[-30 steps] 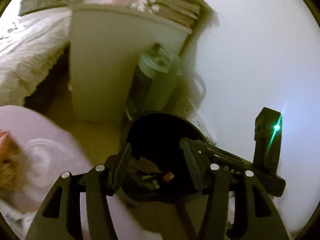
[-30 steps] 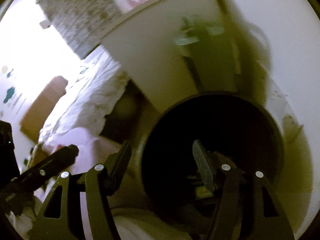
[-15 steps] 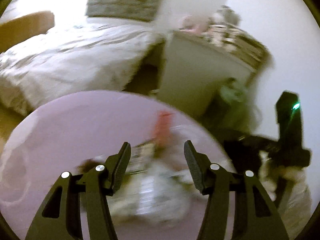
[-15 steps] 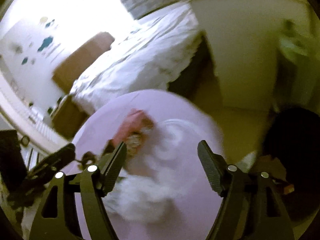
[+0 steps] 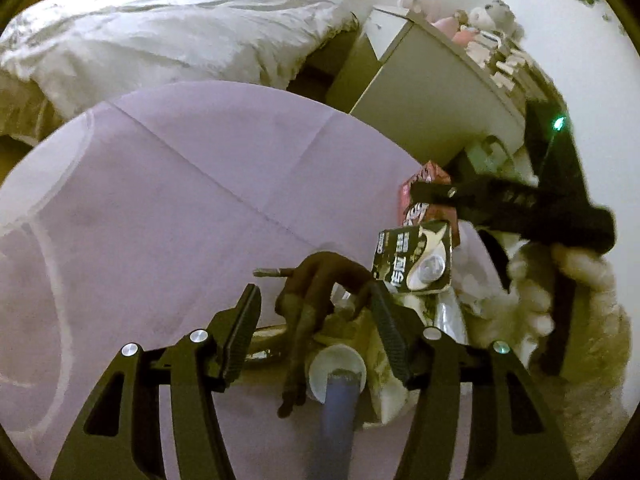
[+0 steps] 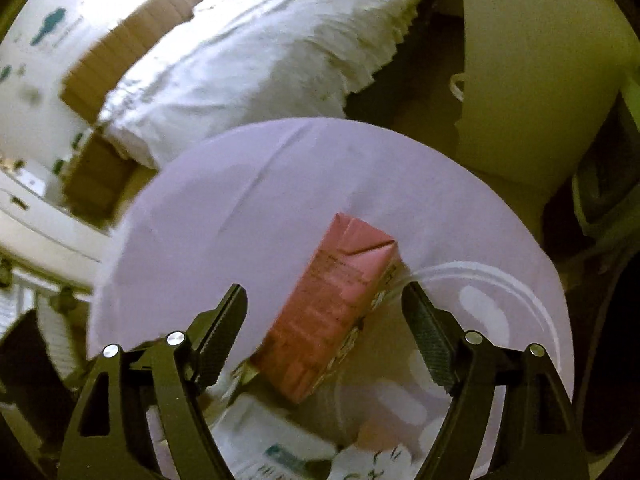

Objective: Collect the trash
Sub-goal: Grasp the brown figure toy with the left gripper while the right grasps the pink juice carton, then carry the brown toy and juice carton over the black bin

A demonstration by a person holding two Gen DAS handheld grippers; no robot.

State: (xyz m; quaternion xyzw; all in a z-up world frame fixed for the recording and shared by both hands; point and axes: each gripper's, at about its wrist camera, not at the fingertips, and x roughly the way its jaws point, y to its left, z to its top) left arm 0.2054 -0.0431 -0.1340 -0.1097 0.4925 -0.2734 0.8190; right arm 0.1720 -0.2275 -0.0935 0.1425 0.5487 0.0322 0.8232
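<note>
Your right gripper (image 6: pixel 322 320) stands wide open over the round table, whose lilac cloth (image 6: pixel 248 216) shows fold creases, and nothing is held between its jaws. Framed between them lies a pink drink carton (image 6: pixel 334 304), a tall rectangular box with a folded, sealed top end pointing toward the far rim of the table; its broad face carries fine print too blurred to read, and its lower end rests among white wrappers (image 6: pixel 276 448) near the table's near rim. Neither pad appears to touch the carton. Your left gripper (image 5: pixel 316 332) is also open and empty. Between its fingers you see a dark brown, withered banana peel (image 5: pixel 312 300), its strips splayed and drooping, lying over a white paper cup (image 5: pixel 336 372) whose open mouth faces the camera with a blue cylindrical thing (image 5: pixel 336 420) in front of it. Just beyond the right-hand finger stands a dark carton (image 5: pixel 416 258) with white lettering and a pale swirl on its face, and behind that you see the pink carton (image 5: pixel 424 196) again, partly crossed by the right gripper's black body. All this trash sits bunched toward the table's right rim in the left wrist view; the rest of the cloth is plain. A white-covered bed (image 5: pixel 160 28) and a pale cabinet (image 5: pixel 424 92) lie beyond the table.
</note>
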